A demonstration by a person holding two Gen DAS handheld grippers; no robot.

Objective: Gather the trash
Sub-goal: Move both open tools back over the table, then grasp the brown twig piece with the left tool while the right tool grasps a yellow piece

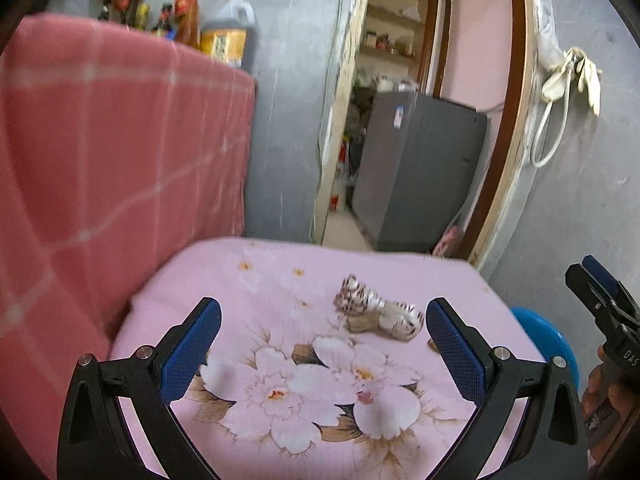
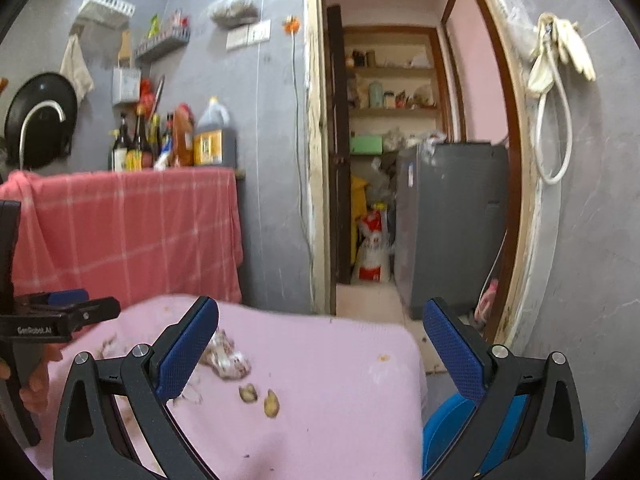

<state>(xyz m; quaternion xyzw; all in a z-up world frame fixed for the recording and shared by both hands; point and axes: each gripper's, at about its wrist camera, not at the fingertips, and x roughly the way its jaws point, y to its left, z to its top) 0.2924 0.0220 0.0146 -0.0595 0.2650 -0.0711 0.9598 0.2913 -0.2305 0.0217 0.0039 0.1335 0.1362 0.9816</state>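
Note:
A crumpled white-and-brown wrapper (image 1: 378, 307) lies on the pink flowered tablecloth (image 1: 248, 280), ahead of my left gripper (image 1: 322, 332), which is open and empty above the cloth. In the right wrist view the wrapper (image 2: 226, 354) sits by the left pad, with two small yellowish scraps (image 2: 260, 397) beside it. My right gripper (image 2: 320, 338) is open and empty over the table's right part. The right gripper also shows at the edge of the left wrist view (image 1: 600, 296). The left gripper shows in the right wrist view (image 2: 60, 312).
A blue round bin (image 2: 448, 432) stands low at the table's right edge, also in the left wrist view (image 1: 548, 340). A counter draped in red checked cloth (image 2: 128, 232) with bottles (image 2: 172, 140) is at left. A doorway with a grey appliance (image 2: 448, 220) is ahead.

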